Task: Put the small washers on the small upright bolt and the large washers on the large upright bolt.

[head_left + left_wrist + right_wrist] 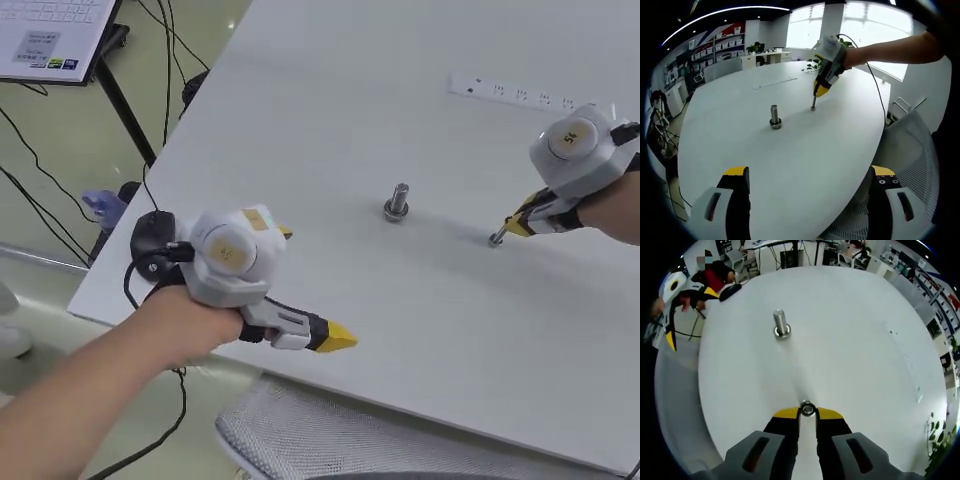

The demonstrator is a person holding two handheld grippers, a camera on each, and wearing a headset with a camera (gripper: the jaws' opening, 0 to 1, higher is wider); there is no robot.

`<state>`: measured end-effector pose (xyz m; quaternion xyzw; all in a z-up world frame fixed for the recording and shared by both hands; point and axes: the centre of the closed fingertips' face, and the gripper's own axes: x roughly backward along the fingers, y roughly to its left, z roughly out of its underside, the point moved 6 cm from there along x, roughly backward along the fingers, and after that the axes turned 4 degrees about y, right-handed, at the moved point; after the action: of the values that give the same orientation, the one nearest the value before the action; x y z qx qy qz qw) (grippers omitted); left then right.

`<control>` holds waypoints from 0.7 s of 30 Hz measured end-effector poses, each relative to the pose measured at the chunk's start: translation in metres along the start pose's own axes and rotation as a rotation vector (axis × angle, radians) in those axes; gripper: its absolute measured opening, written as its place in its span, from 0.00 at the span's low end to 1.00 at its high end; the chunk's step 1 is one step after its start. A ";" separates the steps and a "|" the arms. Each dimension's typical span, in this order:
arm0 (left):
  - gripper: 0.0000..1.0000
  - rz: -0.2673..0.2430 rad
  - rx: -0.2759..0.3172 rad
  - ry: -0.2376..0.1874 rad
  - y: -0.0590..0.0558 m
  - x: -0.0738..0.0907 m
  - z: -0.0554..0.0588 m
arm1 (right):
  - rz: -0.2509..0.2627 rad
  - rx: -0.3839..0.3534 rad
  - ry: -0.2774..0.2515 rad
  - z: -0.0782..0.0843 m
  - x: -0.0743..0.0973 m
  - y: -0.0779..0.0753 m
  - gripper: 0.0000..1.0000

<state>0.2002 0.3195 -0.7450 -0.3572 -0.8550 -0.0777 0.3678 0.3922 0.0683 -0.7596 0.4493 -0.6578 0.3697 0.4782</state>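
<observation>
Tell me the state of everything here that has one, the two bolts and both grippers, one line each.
Left gripper: open, empty.
Right gripper: fingers nearly together around a small ring; grip unclear.
Small bolt: upright, at the right gripper's tips.
Large bolt: upright, a wider metal collar at its foot.
Power strip: lying flat, no plug seen.

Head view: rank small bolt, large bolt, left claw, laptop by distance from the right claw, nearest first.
1. small bolt, at the tips of the right claw.
2. large bolt, mid-table.
3. left claw, at the near table edge.
4. laptop, off this table, top-left of the view.
</observation>
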 end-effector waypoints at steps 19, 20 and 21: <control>0.99 0.008 0.007 0.013 0.001 -0.002 0.003 | -0.007 0.032 0.040 0.003 -0.020 0.001 0.13; 0.98 0.009 0.007 0.012 0.001 -0.002 0.003 | -0.009 0.030 0.041 0.003 -0.021 0.001 0.13; 0.98 0.011 0.008 0.012 0.001 -0.002 0.003 | -0.010 0.031 0.041 0.004 -0.022 0.001 0.13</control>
<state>0.2001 0.3199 -0.7489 -0.3598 -0.8511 -0.0742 0.3750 0.3932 0.0704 -0.7818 0.4521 -0.6398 0.3868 0.4864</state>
